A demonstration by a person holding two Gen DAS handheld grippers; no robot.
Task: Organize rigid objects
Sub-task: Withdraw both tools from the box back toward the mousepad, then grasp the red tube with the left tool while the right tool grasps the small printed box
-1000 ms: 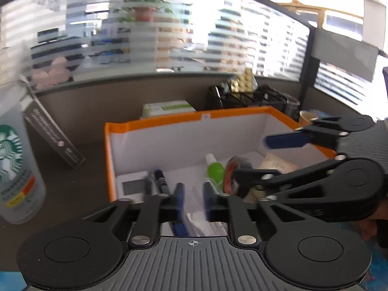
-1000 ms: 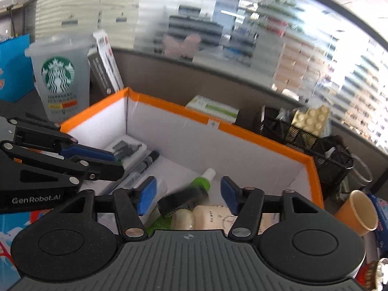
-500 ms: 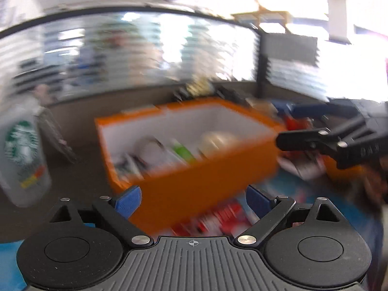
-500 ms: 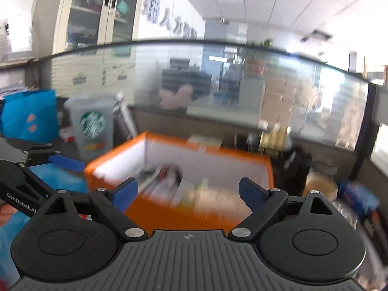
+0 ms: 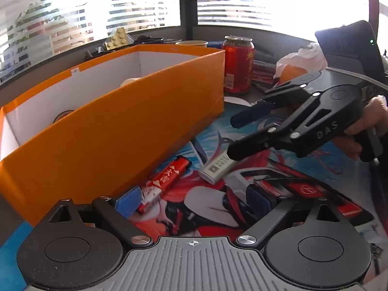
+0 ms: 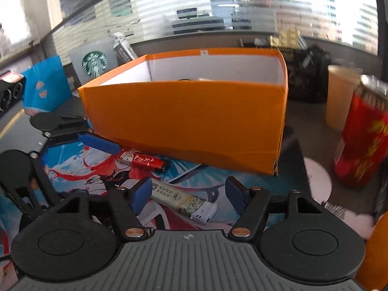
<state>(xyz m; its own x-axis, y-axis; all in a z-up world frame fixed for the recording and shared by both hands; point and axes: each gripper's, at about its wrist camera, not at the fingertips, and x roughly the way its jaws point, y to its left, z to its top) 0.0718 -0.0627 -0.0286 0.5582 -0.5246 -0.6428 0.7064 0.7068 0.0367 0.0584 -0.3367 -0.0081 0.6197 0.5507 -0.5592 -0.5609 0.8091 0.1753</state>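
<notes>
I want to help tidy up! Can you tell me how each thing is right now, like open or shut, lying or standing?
Left gripper: open, empty.
Right gripper: open, empty, white lighter between its fingers.
Orange box: open-topped, upright.
Red lighter: lying flat on the mat, beside the box.
White lighter: lying flat on the mat.
Red can: standing upright.
Paper cup: standing upright.

- "DAS" in pale letters on the black body of the right claw (image 5: pixel 252 133).
- Starbucks siren logo on the clear cup (image 6: pixel 94 63), behind the orange box (image 6: pixel 189 118).
- Lighter prints too small to read.
</notes>
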